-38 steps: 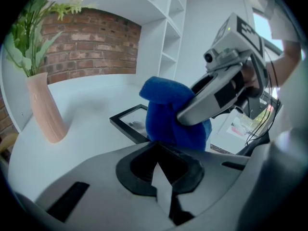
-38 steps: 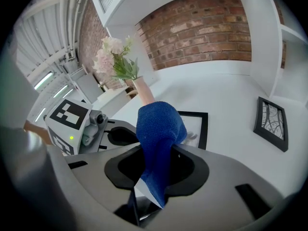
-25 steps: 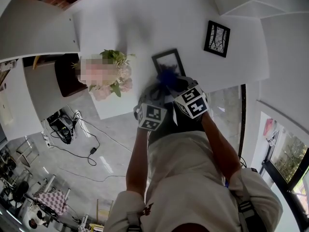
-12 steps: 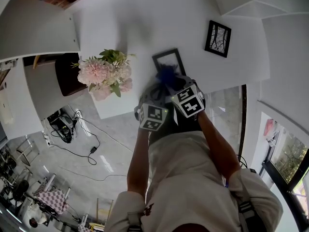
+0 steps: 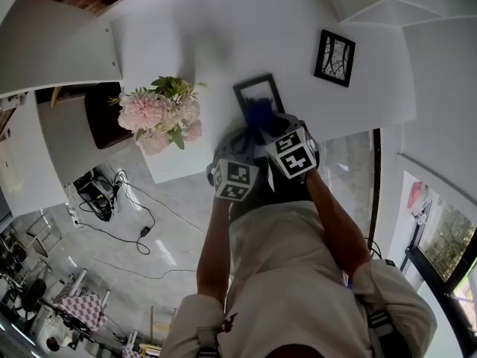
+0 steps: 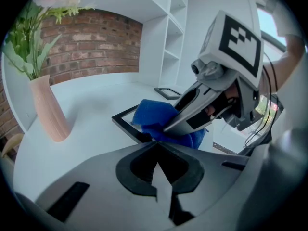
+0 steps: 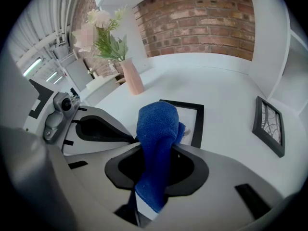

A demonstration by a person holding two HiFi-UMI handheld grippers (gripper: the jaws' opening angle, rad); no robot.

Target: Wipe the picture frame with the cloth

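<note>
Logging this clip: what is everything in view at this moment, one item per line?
picture frame: one, black, flat on the table in front of both grippers
second frame: one, black, flat on the table to its right
cloth: one, blue, draped onto the picture frame
vase: one, pink, on the table's left
flowers: one bunch, pink with green leaves, in the vase
table: one, white
brick wall: red-brown, behind the table
left gripper: grey, shut, tips at the picture frame's near edge
right gripper: grey, shut on the cloth
</note>
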